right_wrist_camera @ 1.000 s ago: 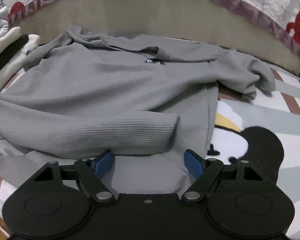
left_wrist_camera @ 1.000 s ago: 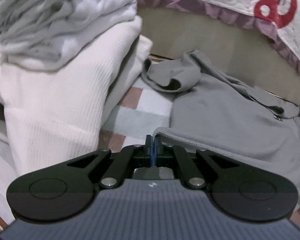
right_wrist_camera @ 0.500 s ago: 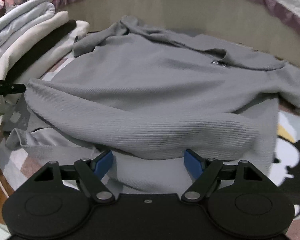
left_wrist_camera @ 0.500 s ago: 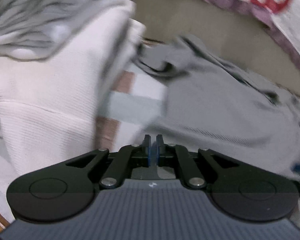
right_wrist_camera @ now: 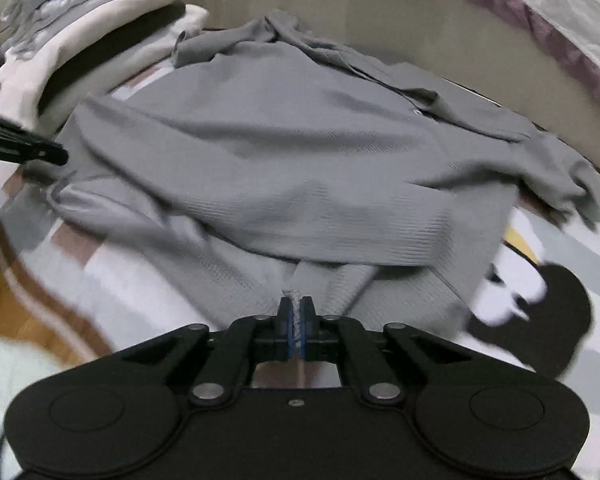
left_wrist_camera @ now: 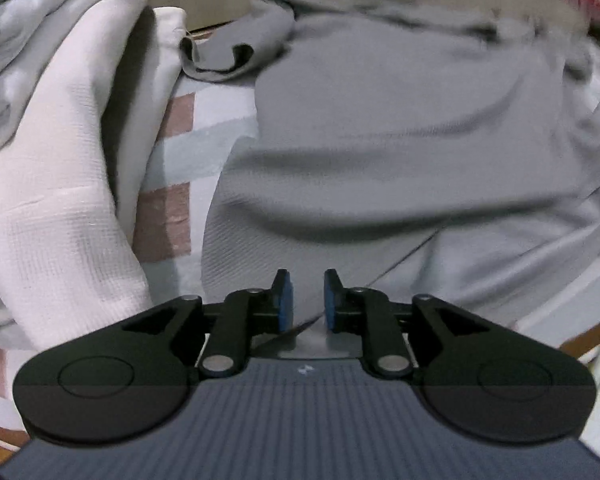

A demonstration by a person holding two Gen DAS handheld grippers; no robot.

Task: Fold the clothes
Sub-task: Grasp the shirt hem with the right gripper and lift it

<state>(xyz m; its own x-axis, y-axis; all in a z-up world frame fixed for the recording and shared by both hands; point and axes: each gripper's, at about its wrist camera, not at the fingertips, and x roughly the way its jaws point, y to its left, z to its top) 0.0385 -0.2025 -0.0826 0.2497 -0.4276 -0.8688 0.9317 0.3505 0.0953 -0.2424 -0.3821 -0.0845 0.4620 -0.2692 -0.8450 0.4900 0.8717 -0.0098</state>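
A grey ribbed sweater [right_wrist_camera: 300, 152] lies spread on the patterned bedsheet, with one sleeve folded across its body. It fills the left wrist view [left_wrist_camera: 400, 128] too. My right gripper [right_wrist_camera: 296, 308] is shut on the sweater's near hem and pinches a fold of it. My left gripper [left_wrist_camera: 305, 286] is open a little, empty, just above the sweater's lower left edge. The left gripper's tip shows in the right wrist view [right_wrist_camera: 24, 148] at the sweater's left side.
A stack of folded white and pale grey clothes [left_wrist_camera: 52, 128] stands left of the sweater, also in the right wrist view [right_wrist_camera: 84, 28]. A beige bed wall [right_wrist_camera: 340, 24] and a quilt with purple trim [right_wrist_camera: 540, 28] run behind. A black pattern [right_wrist_camera: 540, 320] marks the sheet at right.
My left gripper let go of the sweater edge and opened a little. My right gripper closed on the sweater's near hem. Both views have shifted over the sweater.
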